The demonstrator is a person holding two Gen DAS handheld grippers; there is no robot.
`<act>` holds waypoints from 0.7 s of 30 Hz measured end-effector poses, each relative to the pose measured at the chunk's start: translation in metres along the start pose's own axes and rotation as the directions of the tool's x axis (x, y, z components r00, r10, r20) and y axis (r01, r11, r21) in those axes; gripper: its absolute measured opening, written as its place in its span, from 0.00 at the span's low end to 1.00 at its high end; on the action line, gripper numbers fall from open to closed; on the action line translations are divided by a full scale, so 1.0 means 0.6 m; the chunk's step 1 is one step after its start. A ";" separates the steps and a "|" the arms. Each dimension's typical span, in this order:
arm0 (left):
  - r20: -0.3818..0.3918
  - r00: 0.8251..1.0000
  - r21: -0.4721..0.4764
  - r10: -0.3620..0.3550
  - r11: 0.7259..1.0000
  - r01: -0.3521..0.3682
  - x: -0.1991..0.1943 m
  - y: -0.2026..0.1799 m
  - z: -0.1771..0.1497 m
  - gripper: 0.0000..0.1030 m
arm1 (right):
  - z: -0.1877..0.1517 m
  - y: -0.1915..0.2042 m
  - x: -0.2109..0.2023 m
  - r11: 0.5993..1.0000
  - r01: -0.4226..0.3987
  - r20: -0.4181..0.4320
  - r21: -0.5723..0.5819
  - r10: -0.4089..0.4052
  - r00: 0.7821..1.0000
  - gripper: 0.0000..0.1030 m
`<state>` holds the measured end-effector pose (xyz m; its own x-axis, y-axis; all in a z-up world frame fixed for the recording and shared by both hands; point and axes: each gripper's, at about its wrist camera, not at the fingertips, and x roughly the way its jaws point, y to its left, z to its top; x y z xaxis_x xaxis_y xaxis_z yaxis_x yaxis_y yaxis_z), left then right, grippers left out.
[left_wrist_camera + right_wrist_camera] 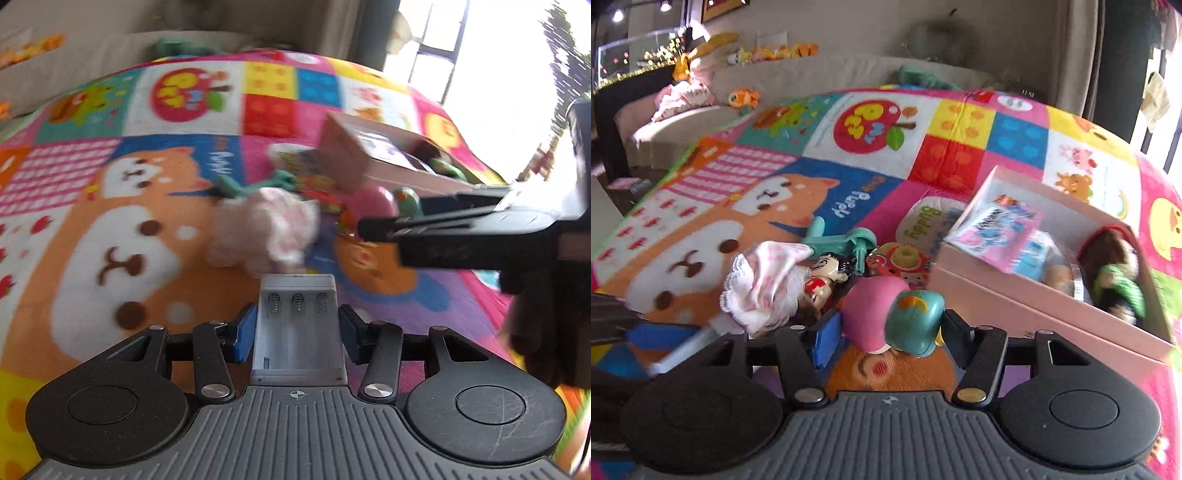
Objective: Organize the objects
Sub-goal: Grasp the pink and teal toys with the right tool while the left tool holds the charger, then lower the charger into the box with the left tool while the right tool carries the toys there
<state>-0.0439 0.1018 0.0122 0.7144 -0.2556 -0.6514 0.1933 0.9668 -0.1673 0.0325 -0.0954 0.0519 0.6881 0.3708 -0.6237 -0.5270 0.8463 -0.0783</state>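
Between the blue-padded fingers [245, 334] of the left gripper [297, 328] a pale grey battery holder [297, 332] is clamped, its open side turned up so that three coil springs are seen at its far end and three empty slots run back toward the camera. Between the fingers [825, 341] of the right gripper [886, 336], which are spread wide, a pink and teal rounded toy [892, 315] is framed; an orange mark is seen on its teal part, and whether the pads touch it cannot be told. Just beyond the toy a heap of small things is found on the colourful play mat [849, 177]: a pink-and-white frilled cloth [764, 280], a small figure with black hair [827, 271] lying partly under the cloth, a teal plastic piece [842, 238], and a red round toy with a yellow centre [903, 258]. Beside the heap, to the right, an open pink box [1027, 306] is set on the mat, and in it a pink and blue packet [1001, 229] and a brown plush in green clothing [1112, 269] are held. In the left wrist view the right gripper [380, 227] is seen reaching in from the right over the same heap, with the box [343, 155] behind it. A beige sofa [820, 74] is seen past the mat's far edge.
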 end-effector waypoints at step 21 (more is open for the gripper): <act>0.221 0.968 0.034 -0.120 0.993 0.116 0.126 -0.205 0.239 0.51 | -0.138 -0.220 -0.186 0.933 0.101 0.056 0.347 -0.128 0.990 0.57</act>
<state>0.0827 -0.0376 0.0896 0.8169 -0.3653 -0.4464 0.2975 0.9299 -0.2164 -0.0162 -0.2800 0.0674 0.7769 0.2798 -0.5639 -0.2488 0.9593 0.1333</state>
